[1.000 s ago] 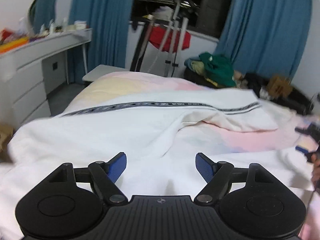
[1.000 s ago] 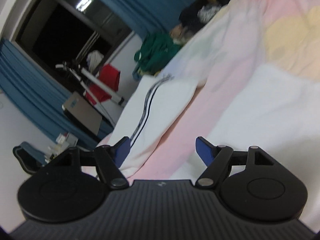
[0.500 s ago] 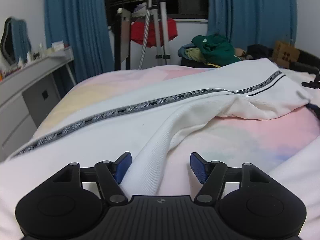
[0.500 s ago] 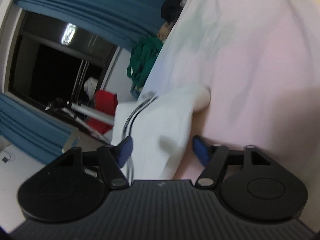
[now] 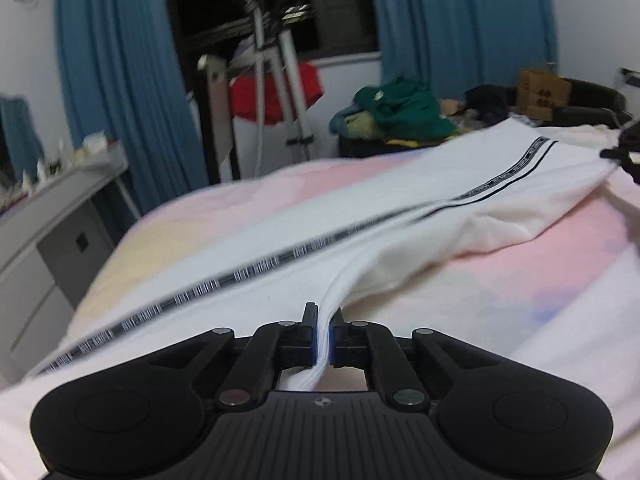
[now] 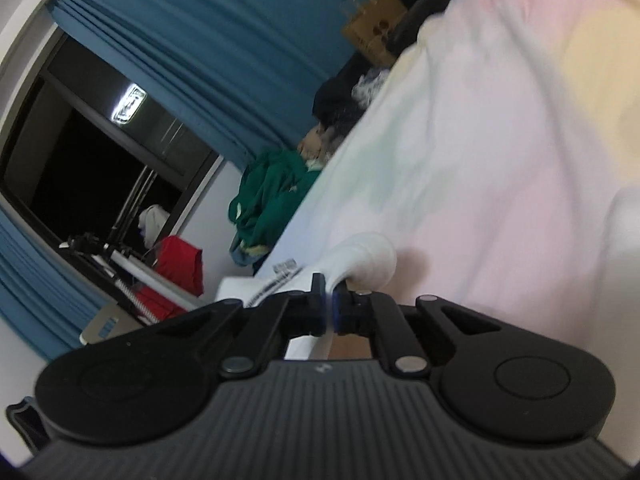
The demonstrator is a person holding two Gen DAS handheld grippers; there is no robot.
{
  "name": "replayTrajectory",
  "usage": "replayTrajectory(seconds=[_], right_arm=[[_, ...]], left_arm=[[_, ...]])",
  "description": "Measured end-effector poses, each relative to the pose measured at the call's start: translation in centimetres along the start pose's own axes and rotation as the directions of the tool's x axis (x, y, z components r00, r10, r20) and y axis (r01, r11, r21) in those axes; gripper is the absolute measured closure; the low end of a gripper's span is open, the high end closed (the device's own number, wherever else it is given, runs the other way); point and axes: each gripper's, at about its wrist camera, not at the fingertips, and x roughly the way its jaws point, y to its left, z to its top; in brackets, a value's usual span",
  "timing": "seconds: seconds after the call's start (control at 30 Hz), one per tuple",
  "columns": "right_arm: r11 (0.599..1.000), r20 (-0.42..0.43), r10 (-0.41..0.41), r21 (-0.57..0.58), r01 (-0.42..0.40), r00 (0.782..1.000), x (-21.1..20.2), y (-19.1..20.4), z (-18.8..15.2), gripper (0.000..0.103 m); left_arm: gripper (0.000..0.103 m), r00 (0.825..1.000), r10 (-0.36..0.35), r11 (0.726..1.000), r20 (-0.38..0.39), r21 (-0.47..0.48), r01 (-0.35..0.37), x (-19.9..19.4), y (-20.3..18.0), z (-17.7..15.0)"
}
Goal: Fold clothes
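A white garment with a black patterned side stripe (image 5: 400, 236) lies stretched across the pastel bed sheet (image 5: 540, 280). My left gripper (image 5: 323, 330) is shut on a ribbed fold of the garment at its near end. My right gripper (image 6: 330, 300) is shut on the other end of the white garment (image 6: 360, 258), near the stripe. In the left wrist view the right gripper (image 5: 624, 152) shows at the far right edge, at the garment's far end.
A grey dresser (image 5: 48, 216) stands left of the bed. Beyond the bed are blue curtains (image 5: 116, 80), a drying rack with a red cloth (image 5: 276, 88), a pile of green clothes (image 5: 400, 112) and a cardboard box (image 5: 540, 92).
Both grippers were open a second ago; they moved onto the garment's ends and closed on the fabric. The garment now lies pulled long between them.
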Motion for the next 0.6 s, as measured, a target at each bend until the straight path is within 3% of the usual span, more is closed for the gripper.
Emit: replayTrajectory(seconds=[0.23,0.37,0.53,0.6], right_arm=[[0.992,0.037,-0.126,-0.009,0.126,0.991,-2.7,-2.3,4.5,0.098],[0.974,-0.032,-0.228,-0.021,0.227,0.973,-2.4,-5.8,4.4,0.098],[0.960,-0.050,-0.267,-0.106,0.261,0.962,-1.3,-5.8,3.1,0.097],[0.952,-0.050,-0.279,-0.144,0.270,0.959,-1.3,-5.3,2.9,0.095]], left_arm=[[0.098,0.988,-0.150,0.983,-0.045,0.096,0.154,-2.4,-2.9,-1.7],[0.097,0.985,-0.142,0.980,-0.094,0.127,0.154,-1.3,-4.6,-3.9],[0.093,0.982,-0.160,0.985,-0.098,0.048,0.166,-0.6,-3.7,-4.1],[0.086,0.981,-0.170,0.985,-0.093,0.011,0.172,-0.9,-3.1,-3.9]])
